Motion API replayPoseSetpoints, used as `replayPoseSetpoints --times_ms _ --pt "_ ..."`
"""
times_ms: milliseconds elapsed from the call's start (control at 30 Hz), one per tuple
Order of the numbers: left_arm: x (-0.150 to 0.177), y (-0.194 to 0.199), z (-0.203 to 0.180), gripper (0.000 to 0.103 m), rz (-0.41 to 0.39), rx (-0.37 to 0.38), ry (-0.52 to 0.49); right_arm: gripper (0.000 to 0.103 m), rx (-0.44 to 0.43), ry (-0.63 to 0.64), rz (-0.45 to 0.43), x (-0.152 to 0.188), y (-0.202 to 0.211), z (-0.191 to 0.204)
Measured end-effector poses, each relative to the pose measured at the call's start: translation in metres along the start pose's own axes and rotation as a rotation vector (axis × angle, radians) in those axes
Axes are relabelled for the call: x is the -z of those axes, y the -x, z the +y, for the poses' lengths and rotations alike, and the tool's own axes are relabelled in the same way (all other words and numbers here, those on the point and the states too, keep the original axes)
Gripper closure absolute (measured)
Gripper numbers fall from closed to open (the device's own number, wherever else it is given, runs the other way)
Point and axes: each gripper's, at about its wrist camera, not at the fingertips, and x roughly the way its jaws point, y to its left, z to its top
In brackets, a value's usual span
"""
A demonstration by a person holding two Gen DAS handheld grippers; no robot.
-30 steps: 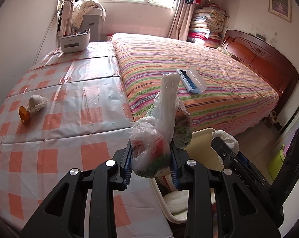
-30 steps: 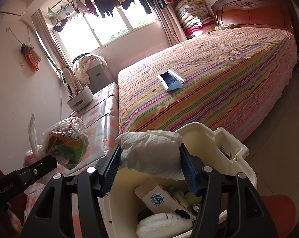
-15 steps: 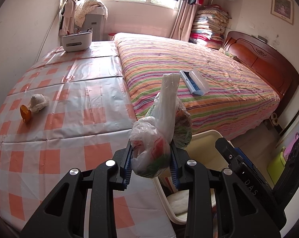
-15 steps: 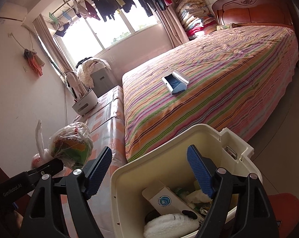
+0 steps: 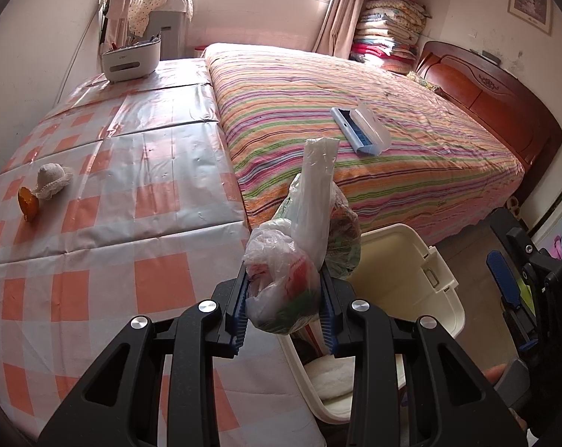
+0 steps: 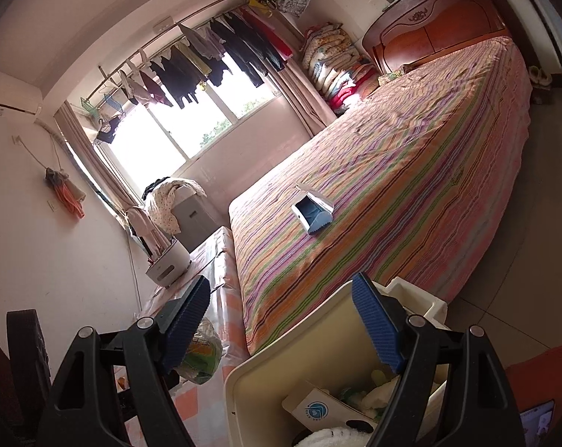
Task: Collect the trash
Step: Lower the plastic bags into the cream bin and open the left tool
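My left gripper (image 5: 284, 298) is shut on a knotted clear plastic bag of trash (image 5: 299, 257), held upright over the near rim of the cream bin (image 5: 443, 283). The bag (image 6: 203, 354) also shows at the lower left of the right wrist view. My right gripper (image 6: 281, 309) stands open above the bin (image 6: 243, 376), tilted, with nothing between its blue pads. Inside the bin lie a small card box (image 6: 318, 408), pale crumpled pieces (image 6: 381, 383) and a white fluffy thing (image 6: 329, 439). One pad of the right gripper (image 5: 502, 279) shows beside the bin in the left wrist view.
A checked plastic cloth (image 5: 95, 223) covers the low surface on the left, with a white knitted item (image 5: 52, 182), an orange piece (image 5: 28, 203) and a white holder (image 5: 130, 57). The striped bed (image 5: 318, 111) carries a blue-and-white brush (image 5: 359, 130). A wooden headboard (image 5: 497, 104) stands at the right.
The right gripper opened and let go of the white crumpled wad, which is gone from between its pads. It then lifted and rolled. The left gripper and its bag stayed put.
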Motion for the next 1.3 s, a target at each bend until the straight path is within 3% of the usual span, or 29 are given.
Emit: replayPoseSetpoints --times_ms 167,833,1000,1067,1167,1300 --pt "0.002 -0.011 -0.009 0.073 0.023 0.013 -0.019 0.021 0.0 -0.05 -0.047 -0.006 0.008 -0.009" --pt "0.01 -0.045 -0.049 0.07 0.102 0.052 -0.102 0.021 -0.026 -0.117 -0.067 -0.01 0.013 -0.021" --pt "0.01 -0.04 -0.05 0.06 0.086 0.055 -0.121 0.021 -0.023 -0.116 -0.063 -0.009 0.012 -0.02" --pt "0.008 -0.036 -0.048 0.046 0.063 0.049 -0.113 0.021 -0.02 -0.117 -0.055 -0.009 0.011 -0.019" --pt "0.005 -0.028 -0.039 0.037 0.037 0.05 -0.089 0.021 -0.015 -0.116 -0.049 -0.007 0.009 -0.017" --pt "0.001 -0.019 -0.024 0.033 0.014 0.047 -0.058 0.021 -0.009 -0.11 -0.041 -0.005 0.007 -0.013"
